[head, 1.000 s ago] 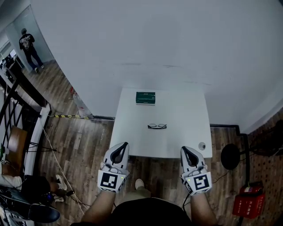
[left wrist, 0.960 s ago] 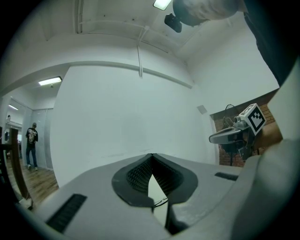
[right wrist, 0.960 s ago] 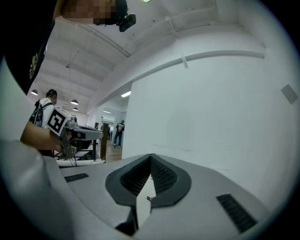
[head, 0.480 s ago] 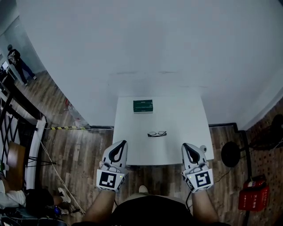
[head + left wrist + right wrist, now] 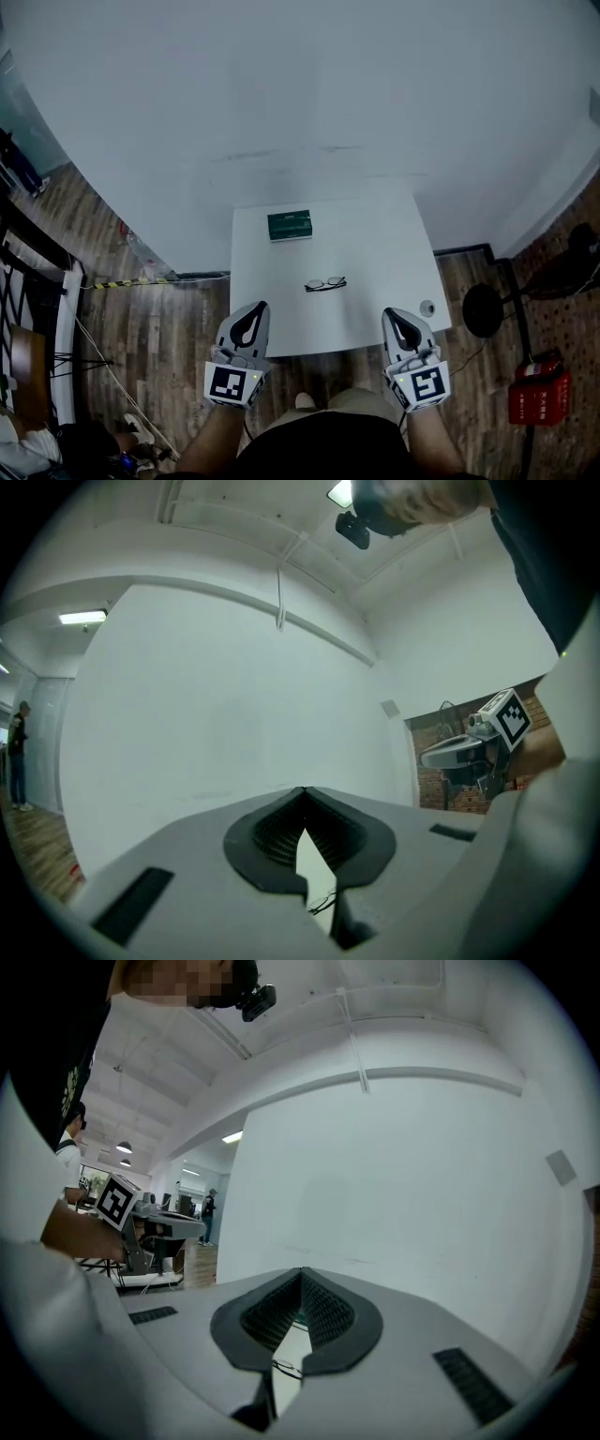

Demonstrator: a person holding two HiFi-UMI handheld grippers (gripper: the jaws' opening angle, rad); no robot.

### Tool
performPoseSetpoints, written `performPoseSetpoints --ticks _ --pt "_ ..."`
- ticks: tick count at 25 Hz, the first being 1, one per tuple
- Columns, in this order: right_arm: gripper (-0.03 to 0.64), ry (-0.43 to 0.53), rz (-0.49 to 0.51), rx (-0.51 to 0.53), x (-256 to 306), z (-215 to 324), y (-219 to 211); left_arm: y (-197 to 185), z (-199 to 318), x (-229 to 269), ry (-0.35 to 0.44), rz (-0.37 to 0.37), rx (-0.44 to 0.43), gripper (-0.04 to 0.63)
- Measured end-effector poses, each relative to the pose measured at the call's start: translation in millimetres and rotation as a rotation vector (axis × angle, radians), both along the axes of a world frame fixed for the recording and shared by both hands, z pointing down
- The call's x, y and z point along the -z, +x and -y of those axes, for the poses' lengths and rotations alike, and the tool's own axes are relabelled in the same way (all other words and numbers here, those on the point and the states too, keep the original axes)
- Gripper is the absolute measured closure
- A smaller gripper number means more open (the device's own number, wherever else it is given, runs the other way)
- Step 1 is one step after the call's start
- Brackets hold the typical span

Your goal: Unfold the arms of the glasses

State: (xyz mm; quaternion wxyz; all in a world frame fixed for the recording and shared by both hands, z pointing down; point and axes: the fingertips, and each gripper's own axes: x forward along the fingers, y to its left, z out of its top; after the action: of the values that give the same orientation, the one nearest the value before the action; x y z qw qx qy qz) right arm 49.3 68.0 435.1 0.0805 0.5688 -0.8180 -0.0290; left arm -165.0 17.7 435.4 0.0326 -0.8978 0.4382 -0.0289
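L gripper (image 5: 255,311) and R gripper (image 5: 394,317), both white w/ dark pads, are held level at the near edge of the white rectangular table (image 5: 375,244), each w/ jaws pressed together, nothing between. Further out, black thin-framed glasses (image 5: 325,283) are seen lying mid-table, apart from both grippers. A dark green rectangular box (image 5: 289,226) is noted nr the far edge.
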Motion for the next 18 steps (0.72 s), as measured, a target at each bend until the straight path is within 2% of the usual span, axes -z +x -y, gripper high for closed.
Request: performPoseSetpoints --ticks 6,11,18 --pt "0.617 -0.05 0.0 -0.027 -19.0 5.4 21.7 20.1 7.9 -24.2 -0.052 -0.005 -0.025 0.589" --pt "0.617 -0.065 0.023 -0.01 -29.2 23.9 33.5 26.7 21.0 -35.0 -0.086 0.018 0.003 0.589" --pt "0.617 -0.055 0.04 0.024 -25.9 46.7 40.4 36.8 32.0 -30.5 -0.073 0.027 0.015 0.589"
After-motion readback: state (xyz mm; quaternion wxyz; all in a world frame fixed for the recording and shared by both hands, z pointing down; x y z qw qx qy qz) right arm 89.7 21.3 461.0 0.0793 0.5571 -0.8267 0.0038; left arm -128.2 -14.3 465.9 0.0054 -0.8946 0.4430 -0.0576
